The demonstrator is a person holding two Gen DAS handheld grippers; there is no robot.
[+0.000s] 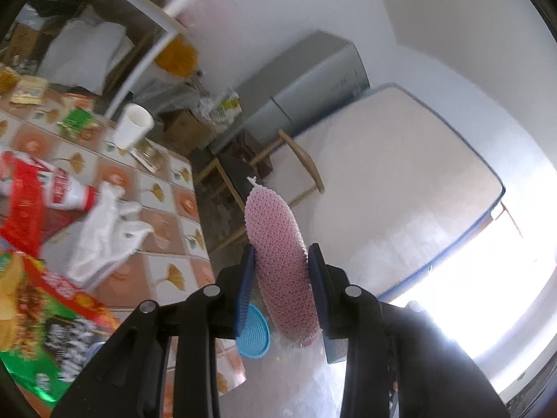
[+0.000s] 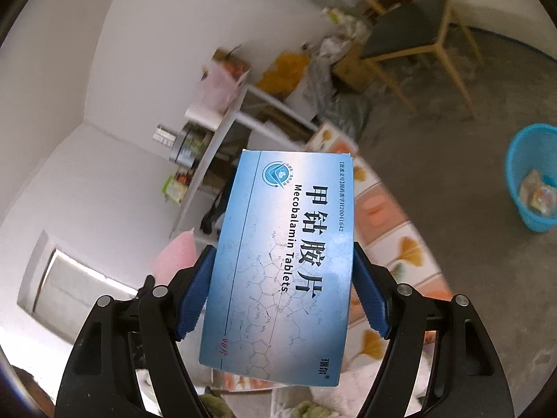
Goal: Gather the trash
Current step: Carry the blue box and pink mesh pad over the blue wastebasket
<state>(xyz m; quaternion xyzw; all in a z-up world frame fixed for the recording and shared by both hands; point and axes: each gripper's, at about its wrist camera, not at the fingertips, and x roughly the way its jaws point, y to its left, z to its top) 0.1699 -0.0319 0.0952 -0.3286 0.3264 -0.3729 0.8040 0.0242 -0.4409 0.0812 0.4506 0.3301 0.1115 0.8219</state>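
Observation:
My left gripper (image 1: 281,264) is shut on a pink foam fruit net (image 1: 276,254) and holds it in the air beyond the table's edge. The net's end also shows in the right wrist view (image 2: 175,254). My right gripper (image 2: 283,278) is shut on a blue medicine box (image 2: 282,264) marked Mecobalamin Tablets, held up above the table. A blue trash basket (image 2: 532,177) with some wrappers inside stands on the floor at the right. On the tiled table (image 1: 156,188) lie a white plastic glove (image 1: 108,233), a red wrapper (image 1: 31,202), a snack bag (image 1: 45,327) and a white paper cup (image 1: 134,125).
A wooden chair (image 2: 407,41) stands on the grey floor. A mattress (image 1: 393,191) leans on the wall beside a grey fridge (image 1: 306,87). A white shelf (image 2: 222,149) holds tins and boxes. A blue coaster (image 1: 254,332) lies near the table corner.

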